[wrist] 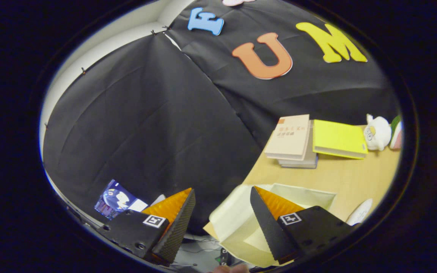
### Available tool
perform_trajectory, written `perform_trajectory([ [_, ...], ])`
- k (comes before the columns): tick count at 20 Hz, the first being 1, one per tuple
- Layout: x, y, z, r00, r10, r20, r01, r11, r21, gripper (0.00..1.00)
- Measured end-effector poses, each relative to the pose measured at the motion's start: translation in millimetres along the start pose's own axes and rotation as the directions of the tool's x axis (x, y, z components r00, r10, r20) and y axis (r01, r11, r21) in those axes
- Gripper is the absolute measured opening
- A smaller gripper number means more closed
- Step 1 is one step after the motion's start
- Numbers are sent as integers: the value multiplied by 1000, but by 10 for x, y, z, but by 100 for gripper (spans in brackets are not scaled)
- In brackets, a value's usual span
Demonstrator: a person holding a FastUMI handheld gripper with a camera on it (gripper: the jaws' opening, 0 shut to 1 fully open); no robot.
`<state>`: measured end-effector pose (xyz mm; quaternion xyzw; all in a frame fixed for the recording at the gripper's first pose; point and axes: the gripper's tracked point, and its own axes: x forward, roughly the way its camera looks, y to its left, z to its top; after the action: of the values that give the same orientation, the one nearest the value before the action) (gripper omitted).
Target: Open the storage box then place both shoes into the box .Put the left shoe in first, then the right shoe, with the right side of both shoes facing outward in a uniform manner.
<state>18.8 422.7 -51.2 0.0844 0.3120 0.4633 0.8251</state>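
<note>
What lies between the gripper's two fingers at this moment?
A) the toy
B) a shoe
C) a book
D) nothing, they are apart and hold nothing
D: the gripper is open with an empty gap between its fingers, above the near edge of the cream storage box.

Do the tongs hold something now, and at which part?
Nothing is held. The tongs are open, apart, over the corner of the open storage box.

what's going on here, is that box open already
A person is holding the tongs up over the corner of a wooden table. The fingers are spread apart and grip nothing. Under one finger sits a pale storage box, which looks open, its inside empty as far as it shows. Beyond it lie stacked books, a yellow book and a plush toy.
</note>
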Motion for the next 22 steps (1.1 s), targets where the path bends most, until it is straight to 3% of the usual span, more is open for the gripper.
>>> perform_trajectory([
  [5,-710,-755,-17,970,-215,113,223,973,-65,97],
  [12,-1605,-2009,-488,883,-452,125,452,892,22,97],
  [16,-1794,-2692,-1110,826,-564,13,561,823,83,97],
  [22,-1515,-3097,-2196,789,-570,-232,604,787,121,98],
])
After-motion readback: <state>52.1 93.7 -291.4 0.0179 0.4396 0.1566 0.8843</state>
